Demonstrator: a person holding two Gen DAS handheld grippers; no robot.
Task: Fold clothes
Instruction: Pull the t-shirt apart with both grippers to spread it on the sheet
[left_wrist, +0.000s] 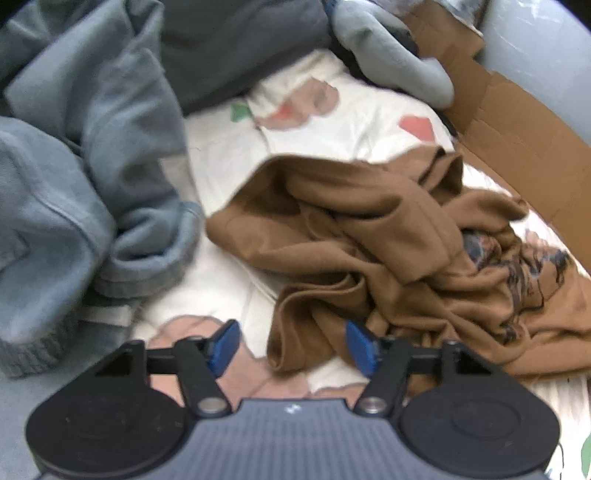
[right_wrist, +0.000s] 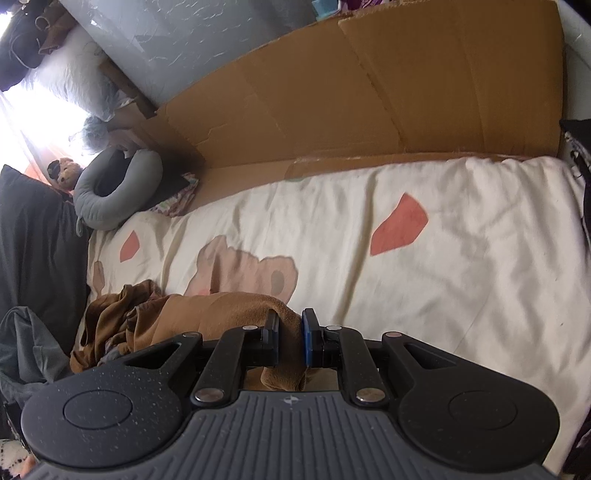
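- Gripping a fold of crumpled brown cotton garment (right_wrist: 236, 310), the right tool (right_wrist: 290, 341) sits at the lower centre of the right wrist view, its black and blue pads drawn narrow with cloth pinched between them.
- Brown fabric hangs out behind the pads there and trails off to the lower left of that frame, bunched on the cream bedsheet with pink and red patches (right_wrist: 424, 277).
- Over in the left wrist view, the left tool (left_wrist: 291, 347) is spread wide, blue fingertips (left_wrist: 223, 345) well apart and holding nothing.
- Its tips hover at the bottom centre, right at the near edge of the brown garment (left_wrist: 369, 236), whether touching I cannot tell.
- That garment fills the centre and right of the left view, heaped in loose folds, with a dark printed graphic (left_wrist: 524, 273) showing at its right side.
- A pale blue-grey ribbed-cuff sweatshirt (left_wrist: 74, 192) is piled at the left of the frame, its cuff near the brown cloth but apart from it.
- A dark grey cloth (left_wrist: 240, 48) lies at the top centre.
- A flattened brown cardboard sheet (right_wrist: 369, 92) stands along the far side of the bed, across the upper right view.
- A grey U-shaped neck pillow (right_wrist: 118, 188) rests at the middle left of that view, beside the cardboard.
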